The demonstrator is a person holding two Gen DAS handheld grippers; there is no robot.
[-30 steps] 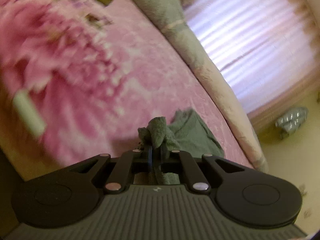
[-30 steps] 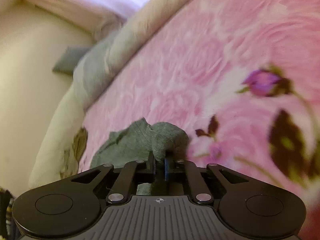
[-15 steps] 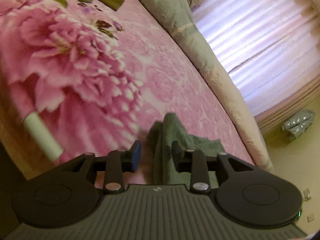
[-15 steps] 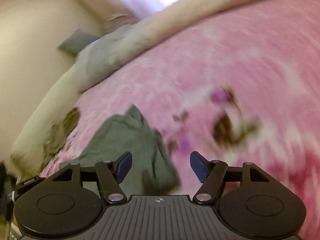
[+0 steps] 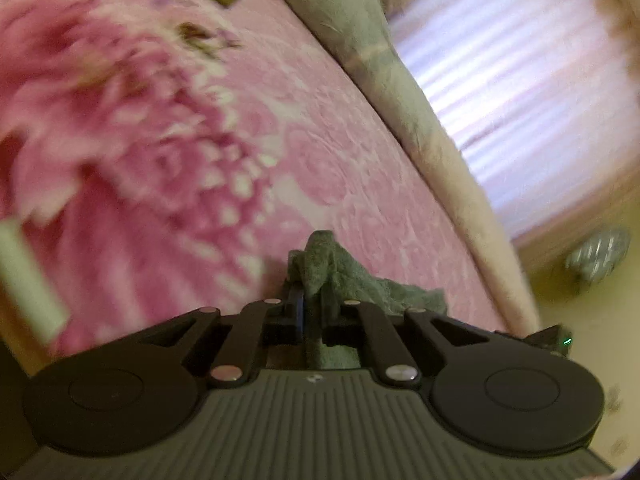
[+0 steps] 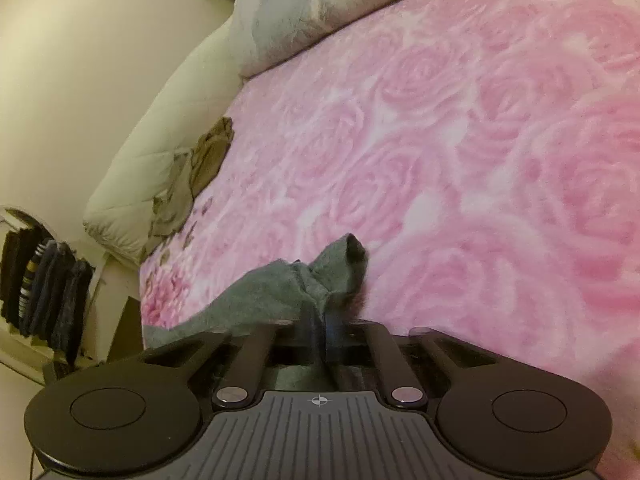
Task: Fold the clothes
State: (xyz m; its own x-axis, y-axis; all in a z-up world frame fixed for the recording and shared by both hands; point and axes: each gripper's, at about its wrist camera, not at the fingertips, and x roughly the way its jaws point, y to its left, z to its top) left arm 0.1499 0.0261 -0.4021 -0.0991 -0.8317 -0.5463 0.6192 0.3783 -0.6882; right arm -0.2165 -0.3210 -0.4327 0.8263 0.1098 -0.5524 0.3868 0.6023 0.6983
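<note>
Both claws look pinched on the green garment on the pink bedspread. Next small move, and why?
Probably lift both claws a little and draw them apart to pull the cloth taut. The left claw and right claw each pinch a bunched corner of the green garment, which sags crumpled between them on the pink bedspread; it seems too rumpled to fold cleanly.

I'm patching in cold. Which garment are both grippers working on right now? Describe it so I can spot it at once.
Start at the big pink rose-print bedspread. On its near part lies a small grey-green cloth, bunched into peaks where the left gripper and right gripper each pinch it. Unlike the olive-brown garment crumpled at the bedspread's far edge by the pale quilt, it is greyer and sits directly between the fingers.
</note>
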